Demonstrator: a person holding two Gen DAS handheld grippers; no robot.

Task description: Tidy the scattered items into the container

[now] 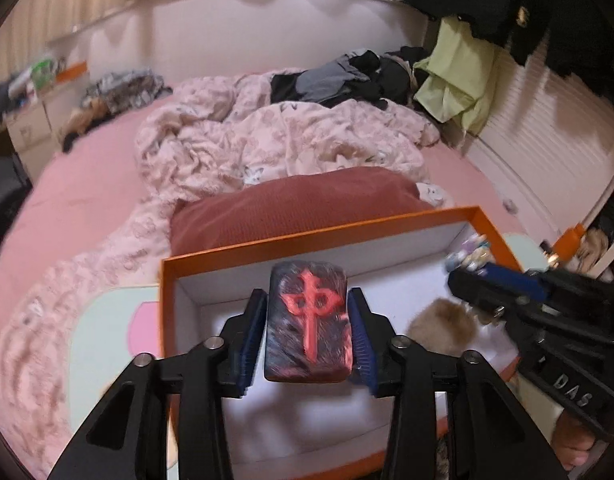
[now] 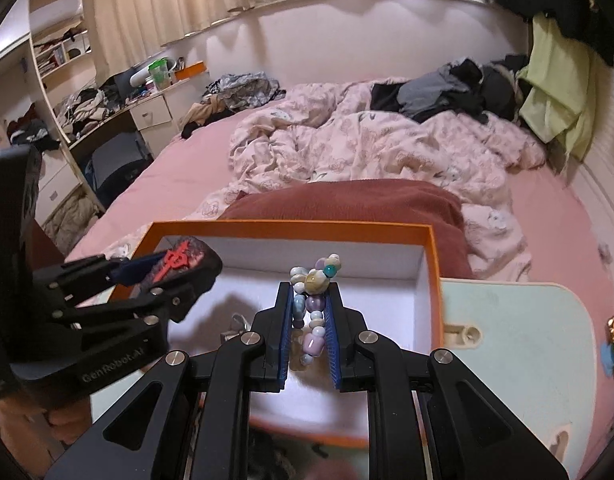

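Pink bedding surrounds the orange box [image 1: 319, 236], over which the left gripper [image 1: 307, 320], jaws parted, barely brackets a mahjong-tile plush [image 1: 309, 322] while the right gripper [image 2: 310, 320] pinches a beaded bracelet [image 2: 313, 280]; release both low, well inside the walls.

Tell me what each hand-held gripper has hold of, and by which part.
Left hand-held gripper: the dark mahjong-tile block sits between its pads by the long sides; visible gaps, so no firm grip. Right hand-held gripper: shut on the bead bracelet, mid-strand.
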